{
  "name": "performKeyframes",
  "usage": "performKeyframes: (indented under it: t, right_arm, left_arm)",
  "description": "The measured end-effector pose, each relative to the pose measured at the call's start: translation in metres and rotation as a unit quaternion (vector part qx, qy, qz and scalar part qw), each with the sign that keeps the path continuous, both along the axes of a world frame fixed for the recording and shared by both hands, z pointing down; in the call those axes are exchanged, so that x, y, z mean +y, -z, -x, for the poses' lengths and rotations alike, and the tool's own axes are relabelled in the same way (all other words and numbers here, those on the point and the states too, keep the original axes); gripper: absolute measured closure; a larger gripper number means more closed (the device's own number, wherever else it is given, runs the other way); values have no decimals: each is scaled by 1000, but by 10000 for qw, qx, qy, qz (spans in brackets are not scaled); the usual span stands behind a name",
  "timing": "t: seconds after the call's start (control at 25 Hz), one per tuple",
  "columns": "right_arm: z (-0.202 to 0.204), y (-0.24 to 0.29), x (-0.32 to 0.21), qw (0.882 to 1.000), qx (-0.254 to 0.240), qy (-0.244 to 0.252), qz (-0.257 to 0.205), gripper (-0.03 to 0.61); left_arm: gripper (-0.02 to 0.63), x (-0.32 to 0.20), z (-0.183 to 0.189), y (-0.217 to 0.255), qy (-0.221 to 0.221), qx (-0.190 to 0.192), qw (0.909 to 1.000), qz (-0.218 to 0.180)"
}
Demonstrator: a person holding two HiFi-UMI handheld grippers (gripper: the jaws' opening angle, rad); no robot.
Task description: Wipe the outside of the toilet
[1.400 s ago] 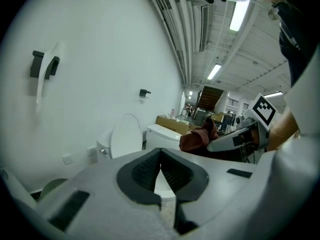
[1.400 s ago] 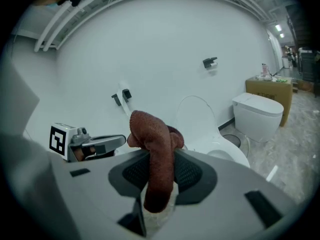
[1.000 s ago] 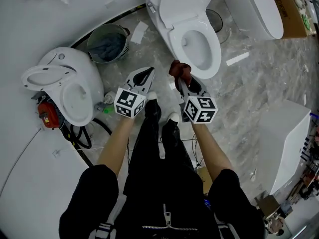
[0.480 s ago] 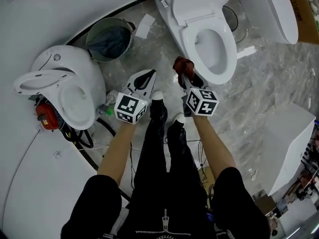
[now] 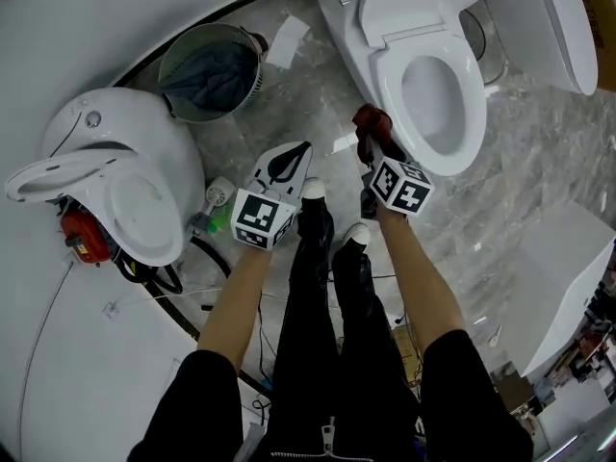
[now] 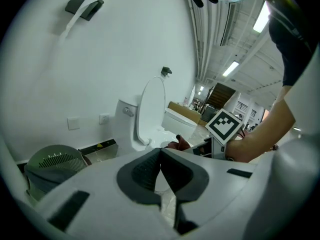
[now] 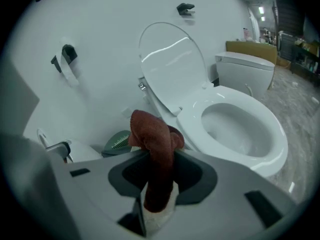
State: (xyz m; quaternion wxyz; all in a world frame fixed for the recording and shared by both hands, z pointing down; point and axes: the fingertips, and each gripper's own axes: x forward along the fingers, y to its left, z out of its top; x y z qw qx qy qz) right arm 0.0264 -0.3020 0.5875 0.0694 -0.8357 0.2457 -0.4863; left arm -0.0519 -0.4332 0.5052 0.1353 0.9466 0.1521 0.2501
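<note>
Toilet [image 5: 423, 3]: lid up, seat down, on the floor ahead of the person; long axis runs from the lid at the far end to the bowl front at the near end.
Toilet vs right gripper: in the right gripper view the toilet [image 7: 172, 64] lies ahead and to the right. Its near outer flank faces the cloth.
Cloth [image 5: 371, 123]: reddish-brown, bunched, sticking up past the jaw tips; close to the bowl's outer wall, contact not seen.
Right gripper [image 5: 373, 147]: jaws clamped on the cloth [image 7: 155, 149]; clearly the nearer one, just beside the bowl front.
Left gripper [image 5: 300, 152]: jaws closed together with nothing between them [image 6: 161, 156]; further from the toilet, beside the person's shoes.
Judgement: wipe not begun; reach is forward and right, onto the flank.
Surroundings: bin [image 5: 207, 70] far left; second toilet [image 5: 125, 152] at the left floor edge.
</note>
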Motion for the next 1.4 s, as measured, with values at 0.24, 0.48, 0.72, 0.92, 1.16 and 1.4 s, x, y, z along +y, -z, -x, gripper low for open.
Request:
performKeyframes:
  t: [0.24, 0.48, 0.72, 0.92, 1.16, 1.4]
  right_arm:
    - [-17, -55, -3, 9990, -216, -395, 72, 458]
    - [-23, -104, -22, 9959, -428, -794, -71, 459]
    - [-43, -143, -21, 9862, -512, -1562, -214, 457]
    - [-53, -169, -14, 9809, -488, -1873, -189, 459]
    - [-51, -181, -2, 9763, -347, -2109, -325, 462]
    - [-31, -183, 28, 9804, -328, -1916, -318, 462]
  left_arm:
    - [614, -1, -4, -32, -88, 69, 9999, 42]
    - [614, -5, 0, -60, -316, 136, 9994, 27]
    - [614, 0, 12, -86, -481, 100, 9988, 38]
    - [614, -3, 28, -104, -458, -27, 9989, 3]
    - [614, 3, 38, -114, -487, -17, 9987, -140]
    - [614, 19, 31, -115, -167, 81, 9997, -181]
